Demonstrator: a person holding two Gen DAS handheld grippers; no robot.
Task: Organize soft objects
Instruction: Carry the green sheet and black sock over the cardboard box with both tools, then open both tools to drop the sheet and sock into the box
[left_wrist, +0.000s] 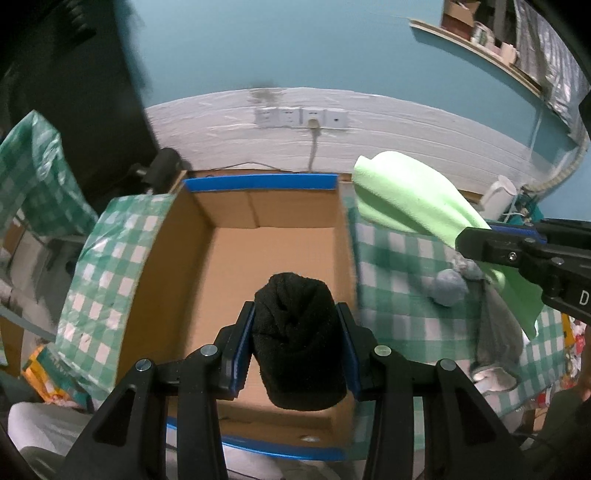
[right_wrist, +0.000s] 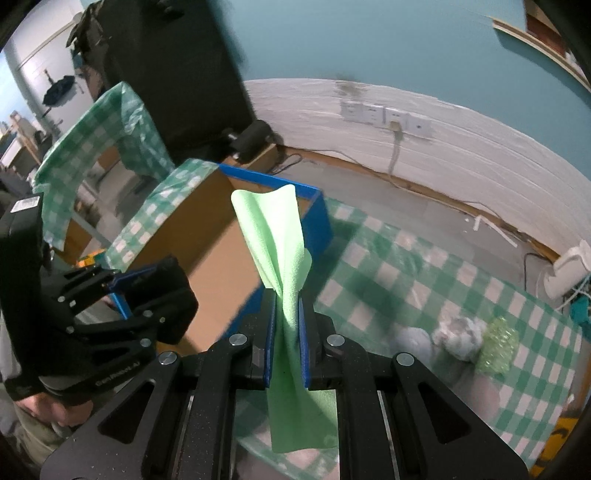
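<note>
Biggest thing out there is the tabletop in its green-and-white check cover, and on it sits the cardboard box, open-topped with blue tape along its rims, our landmark. Its near rim is partly hidden behind the left tongs, which hover right over the box's floor, pressed onto a rolled black sock that hangs between the blue pads; the sock's lower end dangles free above the cardboard. Right of the box, the right tongs are clamped tight on a light green cloth, its top flaring up above the box's right wall and its tail drooping below the pads. Further right of the box lie the small ones, all blurred: a pale blue ball, a crumpled whitish bundle beside it, and a bumpy translucent green thing I can't identify. A grey fabric lies nearer, partly behind the cloth
</note>
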